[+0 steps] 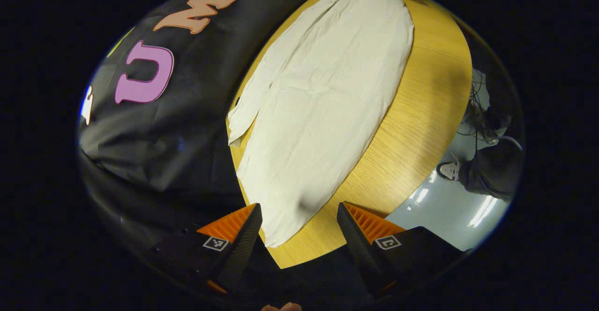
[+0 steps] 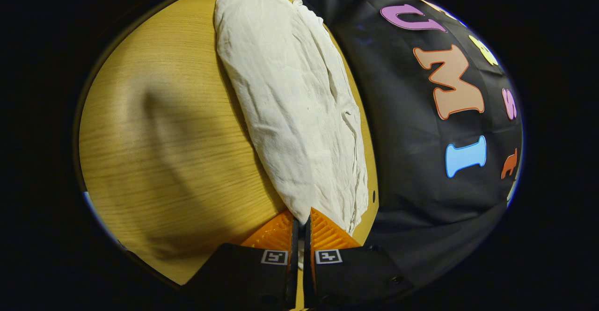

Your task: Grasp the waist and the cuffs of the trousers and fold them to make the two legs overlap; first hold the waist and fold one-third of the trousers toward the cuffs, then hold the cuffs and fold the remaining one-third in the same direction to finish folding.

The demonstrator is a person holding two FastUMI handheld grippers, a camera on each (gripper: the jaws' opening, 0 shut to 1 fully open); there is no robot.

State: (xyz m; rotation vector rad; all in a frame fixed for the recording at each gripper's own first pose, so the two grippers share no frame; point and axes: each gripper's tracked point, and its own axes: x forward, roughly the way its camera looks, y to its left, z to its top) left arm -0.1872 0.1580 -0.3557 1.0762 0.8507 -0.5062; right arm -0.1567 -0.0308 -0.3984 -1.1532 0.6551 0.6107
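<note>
Left gripper (image 1: 299, 217) is wide open, fingers spread either side of the near end of the trousers (image 1: 323, 100), not pinching anything; cloth tip lies between the fingers, on the bench (image 1: 421, 114). Right gripper (image 2: 300, 217) is nearly closed, fingers almost together with a thin gap, and the near end of the trousers (image 2: 290, 100) runs right down into that gap. Looks pinched, but I cannot tell for sure that both fingers press on the cloth.

Trousers lie flat on the wooden bench, pale off-white, wrinkled. Long axis runs straight away from each gripper, along the bench's back edge next to the black cloth wall (image 1: 178, 128). In the left gripper view, the end near the gripper tapers narrow; a loose flap sticks out toward the wall side about midway. In the right gripper view, a doubled layer edge shows along the wall side of the garment.

Bare bench on the side away from the wall. Grey floor (image 1: 444, 208) beyond the bench's edge in the left gripper view, with a person's shoe (image 1: 448, 170) and dark trouser leg (image 1: 491, 170) on it.
</note>
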